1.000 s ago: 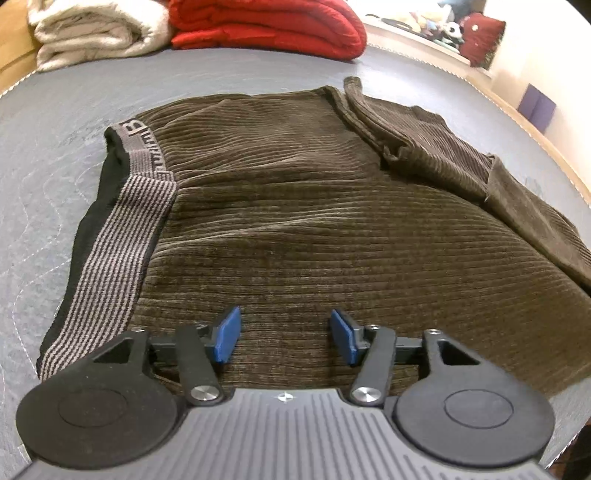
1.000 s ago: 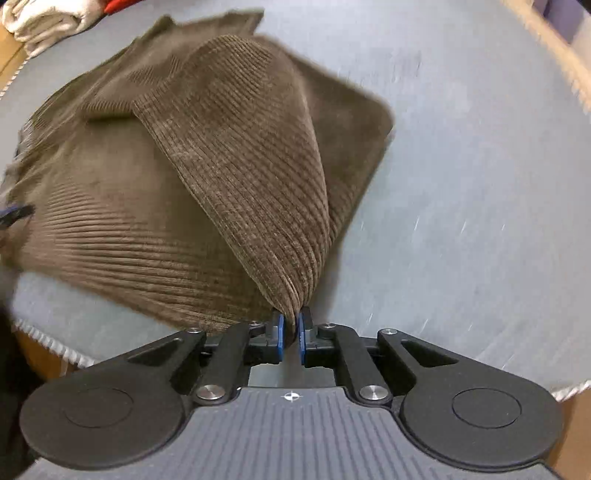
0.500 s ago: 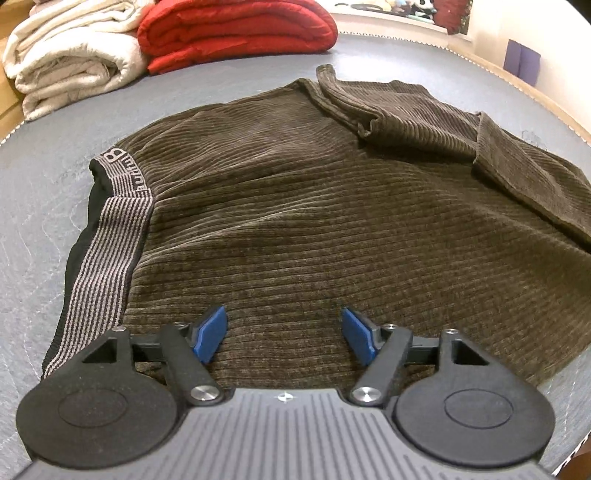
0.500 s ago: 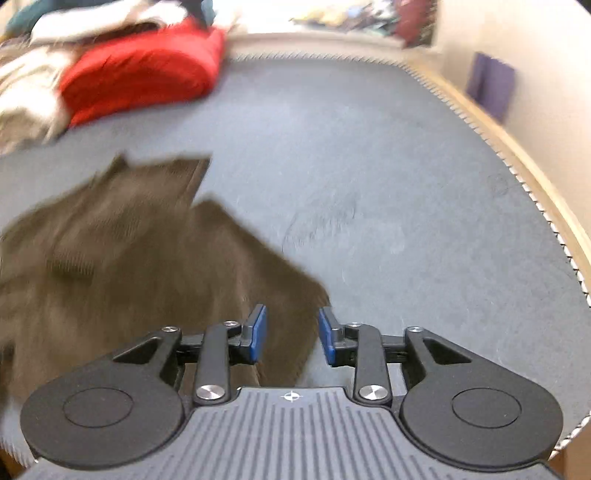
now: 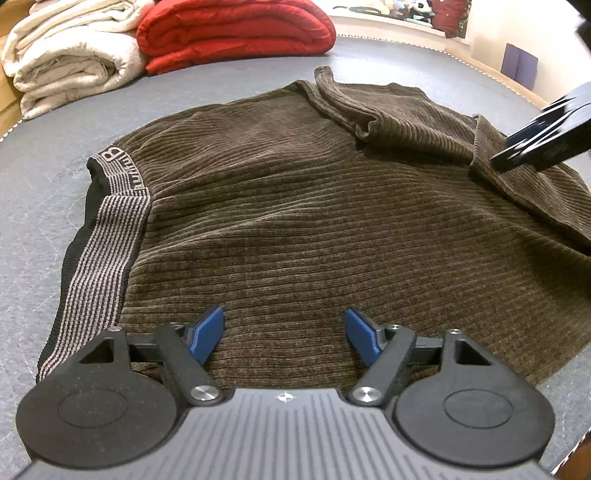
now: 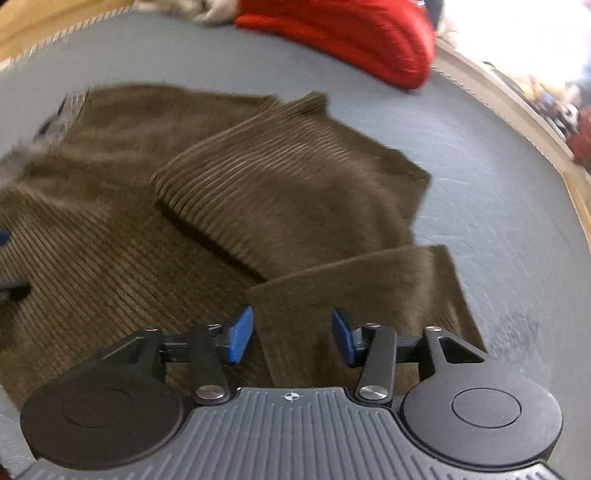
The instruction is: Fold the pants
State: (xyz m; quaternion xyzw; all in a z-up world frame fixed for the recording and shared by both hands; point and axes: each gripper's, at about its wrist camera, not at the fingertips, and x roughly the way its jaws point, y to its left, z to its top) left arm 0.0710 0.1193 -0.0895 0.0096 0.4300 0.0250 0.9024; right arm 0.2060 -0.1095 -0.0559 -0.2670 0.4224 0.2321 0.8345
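Note:
Brown corduroy pants lie on the grey padded surface, with a striped grey waistband at the left. The legs are folded back over the body at the right. My left gripper is open and empty, low over the near edge of the pants. My right gripper is open and empty above a folded leg end; it also shows blurred at the right of the left wrist view.
A folded red blanket and a folded cream blanket lie at the far edge. A wooden rim borders the surface at the right. A purple object leans against the wall.
My right gripper let go of the pant leg, opened, and swung over the pants; the leg now lies folded on them. My left gripper opened a little wider and stayed near the front edge.

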